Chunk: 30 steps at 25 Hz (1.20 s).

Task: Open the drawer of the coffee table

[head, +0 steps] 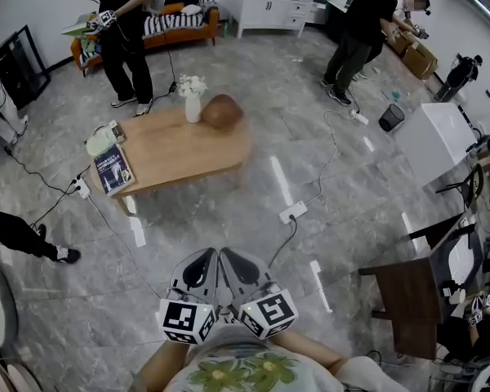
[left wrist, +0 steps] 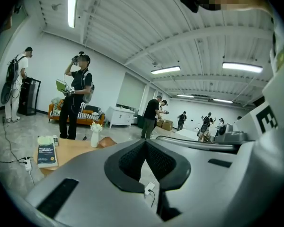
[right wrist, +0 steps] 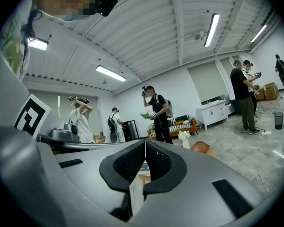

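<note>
White vase of flowers on coffee table, left gripper, right gripper, jaws pressed together

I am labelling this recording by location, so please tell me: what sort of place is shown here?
Probably a large hall staged as a living room: a wooden coffee table, an orange sofa and a white cabinet stand on a wide tiled floor, under a bare ceiling with tube lights.
</note>
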Tool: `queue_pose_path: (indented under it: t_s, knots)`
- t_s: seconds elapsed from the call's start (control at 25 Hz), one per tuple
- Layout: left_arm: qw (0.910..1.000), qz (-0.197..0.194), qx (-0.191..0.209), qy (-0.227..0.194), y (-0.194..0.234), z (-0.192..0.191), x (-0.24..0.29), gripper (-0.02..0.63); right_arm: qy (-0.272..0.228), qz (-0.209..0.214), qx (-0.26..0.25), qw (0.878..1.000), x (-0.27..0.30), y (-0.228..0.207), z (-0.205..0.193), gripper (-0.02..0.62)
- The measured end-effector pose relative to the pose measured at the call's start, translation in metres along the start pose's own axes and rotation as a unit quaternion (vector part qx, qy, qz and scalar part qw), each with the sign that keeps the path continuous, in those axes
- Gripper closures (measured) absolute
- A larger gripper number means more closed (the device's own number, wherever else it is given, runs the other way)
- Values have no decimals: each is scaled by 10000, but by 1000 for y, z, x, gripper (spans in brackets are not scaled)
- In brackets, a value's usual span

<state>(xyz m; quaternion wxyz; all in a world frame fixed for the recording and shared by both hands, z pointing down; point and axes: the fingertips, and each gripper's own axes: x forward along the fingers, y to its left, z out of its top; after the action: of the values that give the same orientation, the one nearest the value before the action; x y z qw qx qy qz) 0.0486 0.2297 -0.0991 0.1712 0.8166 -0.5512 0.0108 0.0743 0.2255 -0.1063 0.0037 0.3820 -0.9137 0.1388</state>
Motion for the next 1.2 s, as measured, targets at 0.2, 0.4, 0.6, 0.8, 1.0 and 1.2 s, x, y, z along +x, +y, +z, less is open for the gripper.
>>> queue_pose_path:
  t_s: [0.2, 0.4, 0.6, 0.8, 1.0, 1.2]
  knots:
    - [9999, -60, -23, 113, 48, 15, 43, 598, 149, -12, 35, 9999, 63, -21, 4, 574]
    - [9997, -20, 25, 239, 97, 26, 75, 597, 325, 138, 32, 9994, 123, -31, 4, 574]
    - [9992, -11, 5, 399, 142, 27, 94, 597, 499, 186, 124, 9985, 172, -34, -7, 574]
    - [9983, -90, -23, 568, 175, 13, 110, 597, 684, 207, 244, 9971, 205, -39, -29, 574]
    - [9971, -214, 18, 728, 190, 0, 130, 598, 810, 120, 487, 9954, 224, -55, -45, 572]
    - [9960, -241, 23, 855, 194, -17, 159, 598, 1003, 117, 514, 9936, 235, -84, -62, 572]
